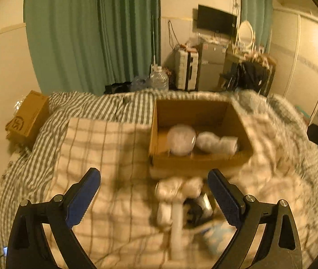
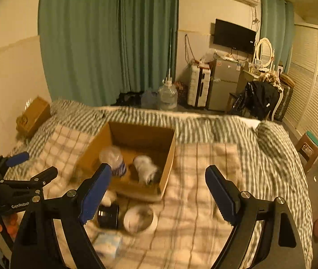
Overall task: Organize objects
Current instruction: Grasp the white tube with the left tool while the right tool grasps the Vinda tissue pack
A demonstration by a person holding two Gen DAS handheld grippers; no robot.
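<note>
An open cardboard box (image 1: 200, 159) (image 2: 165, 172) sits on the checked blanket. Inside it are a clear plastic jar (image 1: 181, 140) (image 2: 113, 160) and a white wrapped bundle (image 1: 217, 142) (image 2: 145, 169). In front of the box lie loose items: a white bundle (image 1: 177, 188), a white tube (image 1: 177, 228), a black round object (image 1: 196, 208) (image 2: 108, 215), a white bowl (image 2: 139, 219) and a light blue packet (image 1: 218, 233) (image 2: 108, 245). My left gripper (image 1: 154, 192) (image 2: 32, 164) is open and empty above these items. My right gripper (image 2: 159, 190) is open and empty, near the box.
The bed has a striped grey-white cover (image 1: 87, 105). A second cardboard box (image 1: 28, 117) (image 2: 33, 115) rests at the bed's far left by the wall. Beyond the bed stand a water jug (image 2: 167, 96), a suitcase (image 2: 198, 87), a small fridge (image 2: 222, 85) and green curtains (image 2: 107, 38).
</note>
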